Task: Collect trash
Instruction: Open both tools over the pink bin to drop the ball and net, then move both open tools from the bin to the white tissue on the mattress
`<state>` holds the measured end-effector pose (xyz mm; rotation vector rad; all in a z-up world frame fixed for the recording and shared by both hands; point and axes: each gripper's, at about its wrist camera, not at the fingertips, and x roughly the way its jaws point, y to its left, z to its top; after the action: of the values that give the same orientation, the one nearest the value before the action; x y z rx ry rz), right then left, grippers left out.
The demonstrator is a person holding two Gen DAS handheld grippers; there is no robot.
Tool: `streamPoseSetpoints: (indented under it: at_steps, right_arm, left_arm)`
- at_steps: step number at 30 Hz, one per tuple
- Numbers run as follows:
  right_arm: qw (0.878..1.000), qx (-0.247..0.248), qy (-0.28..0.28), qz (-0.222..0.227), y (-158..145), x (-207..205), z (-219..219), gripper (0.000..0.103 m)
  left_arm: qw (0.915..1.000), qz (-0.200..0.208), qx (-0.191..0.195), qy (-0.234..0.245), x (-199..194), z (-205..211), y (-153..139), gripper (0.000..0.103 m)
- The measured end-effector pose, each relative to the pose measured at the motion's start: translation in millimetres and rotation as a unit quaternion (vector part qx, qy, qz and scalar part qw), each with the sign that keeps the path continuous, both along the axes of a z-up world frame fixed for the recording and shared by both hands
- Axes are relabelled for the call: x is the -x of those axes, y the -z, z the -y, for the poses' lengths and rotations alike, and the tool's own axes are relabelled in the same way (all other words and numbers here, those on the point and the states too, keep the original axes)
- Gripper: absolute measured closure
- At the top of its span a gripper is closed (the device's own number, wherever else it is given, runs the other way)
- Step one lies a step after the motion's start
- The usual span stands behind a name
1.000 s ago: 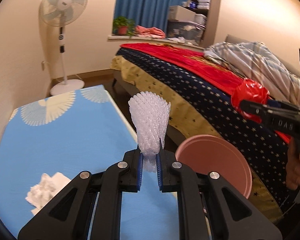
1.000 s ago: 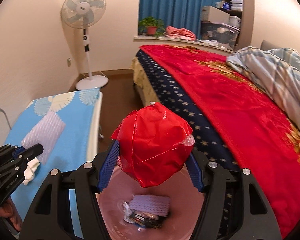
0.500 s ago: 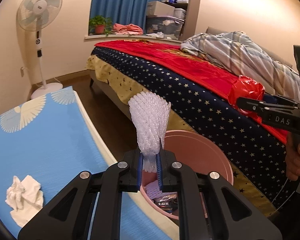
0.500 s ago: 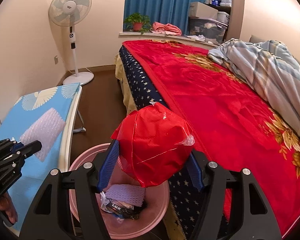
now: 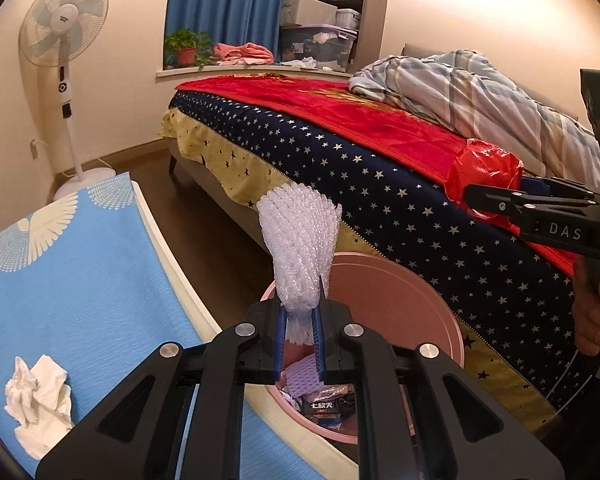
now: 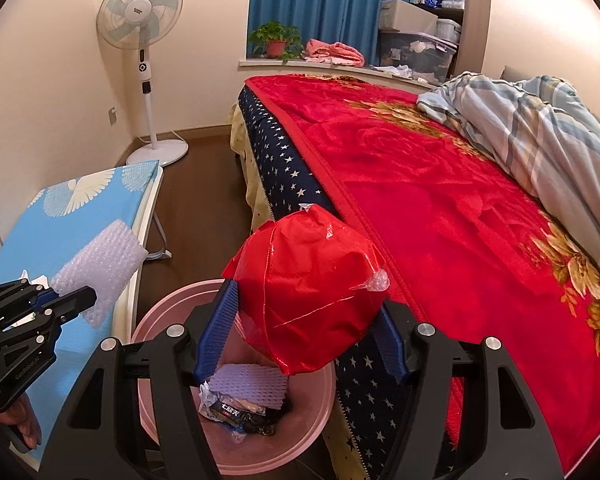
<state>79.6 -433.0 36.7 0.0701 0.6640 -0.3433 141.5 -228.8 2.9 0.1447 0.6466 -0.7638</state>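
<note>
Warm, yellowish indoor light fills both views, brightest on the wall (image 5: 460, 20) far beyond the claws. Both pictures are sharp, with no motion blur. Fisheye bending curves the fan (image 6: 140, 12) pole and table (image 5: 80, 280) edge left of the claws. Corners fall black. Small glints shine on the claw screws nearest the camera.

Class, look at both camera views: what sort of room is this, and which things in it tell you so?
Most likely a bedroom in a home. A bed with a red blanket and a rumpled plaid quilt fills most of it, a standing fan stands by the wall, and blue curtains hang at the window.
</note>
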Motion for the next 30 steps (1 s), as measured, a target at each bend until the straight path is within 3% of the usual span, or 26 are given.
streamPoseSetpoints:
  at_steps: [8, 11, 30]
  right_arm:
    - [1.0, -0.005, 0.003, -0.006, 3, -2, 2, 0.037]
    - [1.0, -0.01, 0.005, -0.012, 5, -4, 3, 0.024]
    - [1.0, -0.013, -0.022, -0.007, 5, -17, -24, 0.024]
  left_arm:
    - [0.9997, -0.013, 0.005, 0.021, 2, 9, 3, 0.09]
    - [0.9995, -0.017, 0.006, 0.028, 5, 13, 5, 0.063]
    - [0.9999, -0.009, 0.013, 0.004, 0, -12, -1, 0.063]
